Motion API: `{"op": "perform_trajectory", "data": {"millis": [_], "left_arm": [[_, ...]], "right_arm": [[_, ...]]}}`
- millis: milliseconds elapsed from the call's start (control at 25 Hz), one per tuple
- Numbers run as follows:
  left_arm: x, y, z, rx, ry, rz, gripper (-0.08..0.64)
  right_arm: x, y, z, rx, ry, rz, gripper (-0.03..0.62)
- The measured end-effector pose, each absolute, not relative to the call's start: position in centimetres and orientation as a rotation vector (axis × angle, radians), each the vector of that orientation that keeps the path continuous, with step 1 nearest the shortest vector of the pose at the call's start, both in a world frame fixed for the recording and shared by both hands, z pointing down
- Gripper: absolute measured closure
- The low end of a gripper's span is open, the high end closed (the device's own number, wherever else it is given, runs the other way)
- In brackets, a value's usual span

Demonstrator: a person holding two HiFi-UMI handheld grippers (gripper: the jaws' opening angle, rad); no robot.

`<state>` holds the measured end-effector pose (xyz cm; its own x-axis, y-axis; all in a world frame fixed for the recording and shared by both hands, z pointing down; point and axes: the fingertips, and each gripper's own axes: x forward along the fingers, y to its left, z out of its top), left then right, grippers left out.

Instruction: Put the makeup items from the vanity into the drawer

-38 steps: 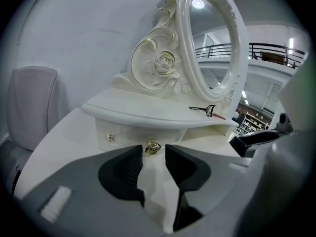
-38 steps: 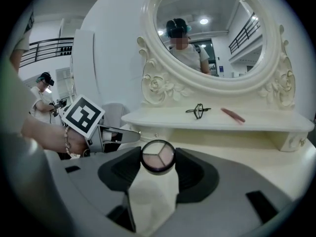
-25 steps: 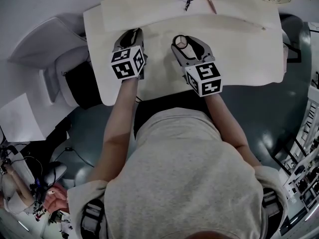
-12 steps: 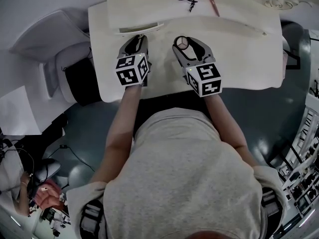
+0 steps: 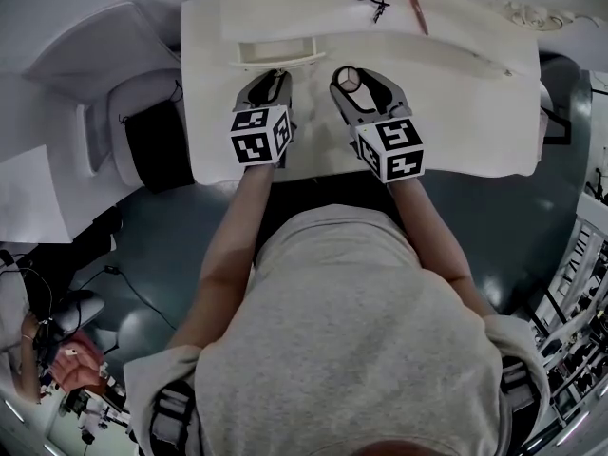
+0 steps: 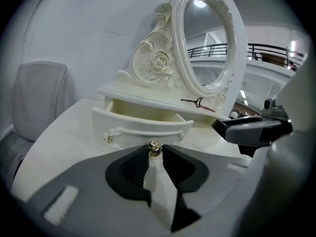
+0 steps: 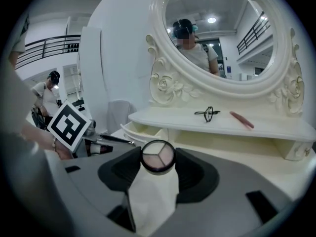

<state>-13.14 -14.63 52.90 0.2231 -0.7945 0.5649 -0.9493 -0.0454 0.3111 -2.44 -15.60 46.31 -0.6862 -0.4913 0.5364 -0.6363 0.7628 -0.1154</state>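
The white vanity (image 5: 475, 112) has a shelf with a small drawer (image 6: 143, 125) under it, and the drawer stands pulled out and looks empty. My left gripper (image 6: 155, 150) is shut on the drawer's gold knob (image 6: 155, 147); the head view shows this gripper (image 5: 270, 74) right at the drawer front (image 5: 275, 55). To the right of the drawer, my right gripper (image 5: 350, 80) is shut on a round eyeshadow compact (image 7: 158, 157), held just above the tabletop. A black eyelash curler (image 7: 210, 113) and a pink pencil (image 7: 241, 119) lie on the shelf.
An oval mirror (image 7: 222, 33) in a carved frame rises behind the shelf. A white ornament (image 5: 527, 12) sits at the shelf's right end. A grey chair (image 6: 39, 98) stands left of the vanity. People stand further off at the left (image 7: 47, 95).
The left gripper has drawn back toward me with the knob, and the drawer has slid out from under the shelf. The right gripper with the compact has stayed put.
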Motion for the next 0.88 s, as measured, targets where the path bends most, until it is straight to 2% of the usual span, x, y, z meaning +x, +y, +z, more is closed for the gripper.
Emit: {"op": "perform_trajectory", "data": {"millis": [880], "left_arm": [[-12.8,-14.2,53.1,1.889,-1.601,0.277,0.465]], "right_arm": [[-10.7,-17.5,45.9,0.584,-2.508,0.306,0.368]]}}
